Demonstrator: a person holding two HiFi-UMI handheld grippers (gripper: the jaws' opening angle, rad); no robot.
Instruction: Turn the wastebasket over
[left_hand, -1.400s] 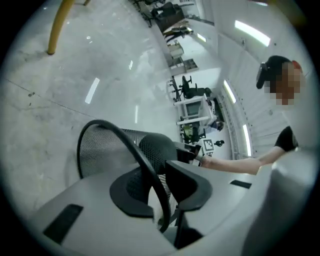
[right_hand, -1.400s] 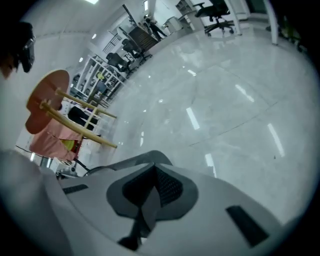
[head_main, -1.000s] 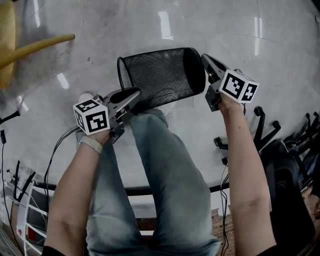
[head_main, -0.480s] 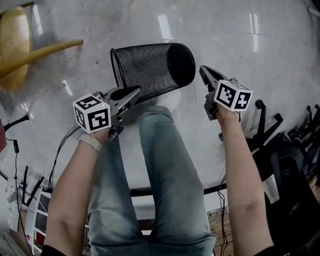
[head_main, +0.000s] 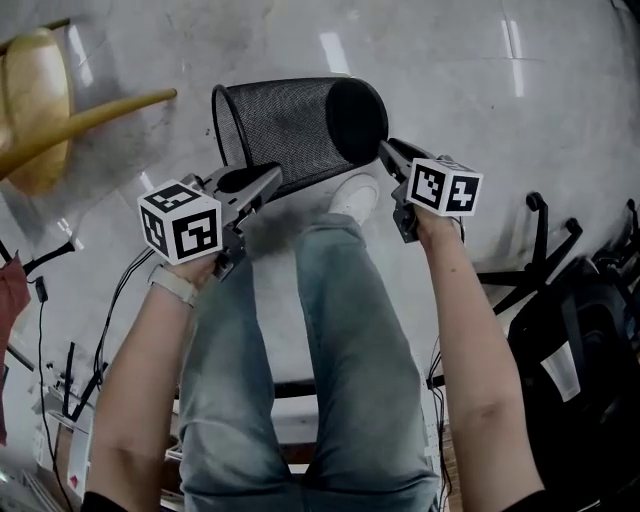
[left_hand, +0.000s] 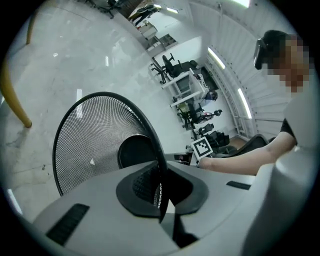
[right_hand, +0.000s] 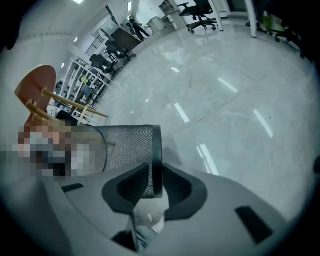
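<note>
Pale glossy floor (head_main: 480, 90) w/ streaks of light glare made up the bkgd in the head view. Over it the black mesh wastebasket (head_main: 290, 125) lay on its side, open mouth to the left and solid base to the right, the base showing as a dark oval. Whether it touched the floor couldn't be told.

At the basket's mouth end, the left gripper (head_main: 272, 176) had its jaws clamped tight on the wire rim. In the left gripper view the rim ran straight down btwn the pads, w/ the mesh inside and the round base disc beyond.

At the basket's base end, the right gripper (head_main: 386, 150) had its jaws parted; they had just been opening. The right gripper view showed the base edge standing btwn them, pads not pressing on it as far as could be seen.

Each gripper's marker cube sat back from the basket, toward the forearm.

Below the basket in the head view were the person's jeans leg (head_main: 340, 330) and a white shoe (head_main: 355, 195), the shoe just under the base end. A yellow wooden chair (head_main: 40, 110) stood well left of the basket, one leg pointing toward its mouth. A black office-chair base (head_main: 540, 250) was well right of the basket, and cables (head_main: 110, 300) trailed lower left of it.
</note>
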